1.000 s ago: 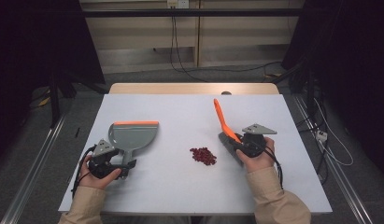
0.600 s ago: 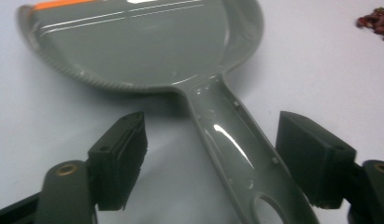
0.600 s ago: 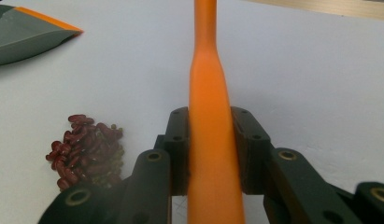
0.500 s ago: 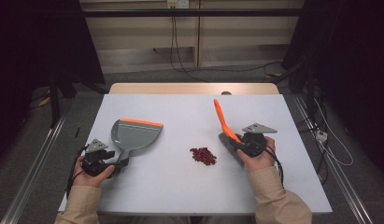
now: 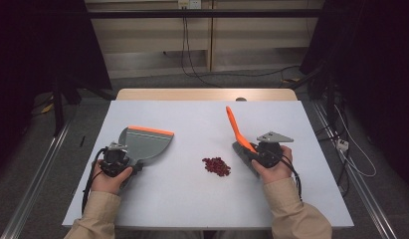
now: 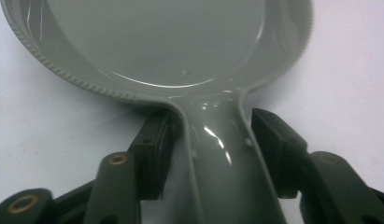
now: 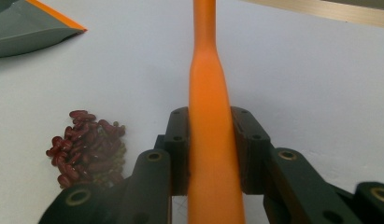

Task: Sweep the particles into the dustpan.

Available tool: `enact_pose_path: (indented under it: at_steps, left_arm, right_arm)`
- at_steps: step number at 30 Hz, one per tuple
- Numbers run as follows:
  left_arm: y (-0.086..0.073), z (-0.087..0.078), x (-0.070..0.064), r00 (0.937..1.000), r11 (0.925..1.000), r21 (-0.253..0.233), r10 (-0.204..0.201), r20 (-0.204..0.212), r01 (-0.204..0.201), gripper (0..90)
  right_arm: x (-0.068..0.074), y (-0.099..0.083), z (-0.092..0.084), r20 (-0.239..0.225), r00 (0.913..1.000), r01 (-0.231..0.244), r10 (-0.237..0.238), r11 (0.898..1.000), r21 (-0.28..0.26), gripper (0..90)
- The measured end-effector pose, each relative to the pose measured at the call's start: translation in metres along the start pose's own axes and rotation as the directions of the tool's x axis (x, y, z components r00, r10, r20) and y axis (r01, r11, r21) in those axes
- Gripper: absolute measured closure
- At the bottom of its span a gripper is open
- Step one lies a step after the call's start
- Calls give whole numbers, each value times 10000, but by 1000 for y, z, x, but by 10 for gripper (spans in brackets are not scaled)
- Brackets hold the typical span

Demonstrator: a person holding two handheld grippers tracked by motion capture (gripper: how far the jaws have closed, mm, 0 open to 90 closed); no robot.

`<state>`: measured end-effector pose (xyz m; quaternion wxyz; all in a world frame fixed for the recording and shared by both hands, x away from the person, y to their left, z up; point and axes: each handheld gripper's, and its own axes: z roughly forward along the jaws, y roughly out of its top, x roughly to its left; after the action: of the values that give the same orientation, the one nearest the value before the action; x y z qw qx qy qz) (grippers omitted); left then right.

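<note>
Over by the left edge of the table (image 5: 157,199), the left gripper (image 5: 123,160) has slid up around the neck of the grey dustpan (image 5: 147,144), and its jaws have just been closing in on the handle (image 6: 227,163). In the left gripper view one pad (image 6: 154,154) looks right up against the handle, while the other pad (image 6: 273,149) is a sliver off, so I'd call it not yet clamped, just about to be. The pan lies flat with its orange lip pointing toward the middle of the table, which makes sense: that's the side the beans (image 5: 216,166) are on.

The beans are a little red heap near the middle of the table, a bit toward the near edge, between the two hands and touching neither tool.

Toward the right edge, the right gripper (image 5: 255,152) is clamped tight on the orange brush handle (image 7: 210,140), which tilts up and away toward the far edge. Holding it low like that keeps the grey brush head down by the table, just beside the heap, ready to sweep left into the pan, I'd guess. The brush waits while the pan gets grabbed, since a loose pan would just skid when swept against.
</note>
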<state>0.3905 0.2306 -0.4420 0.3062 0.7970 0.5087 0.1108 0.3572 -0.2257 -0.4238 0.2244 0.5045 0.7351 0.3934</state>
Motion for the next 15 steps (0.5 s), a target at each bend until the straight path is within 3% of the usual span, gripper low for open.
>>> enact_pose_path:
  at_steps: [4,7,12,15]
  left_arm:
    - [4,2,-2,9997,9998,151,165,-206,-162,534]
    - [5,2,1,9988,9995,28,330,-375,-329,625]
    - [4,-3,6,9995,9995,-81,294,-79,-294,632]
    - [4,-6,9,9985,9985,-189,522,137,-519,633]
  right_arm:
    - [0,0,0,14,10000,0,0,10000,-30,707]
    - [0,-1,0,26,10000,-7,7,10000,-55,707]
    - [-1,-1,0,22,10000,10,-10,10000,-67,708]
    - [-1,-1,0,12,10000,13,-13,9999,-111,707]
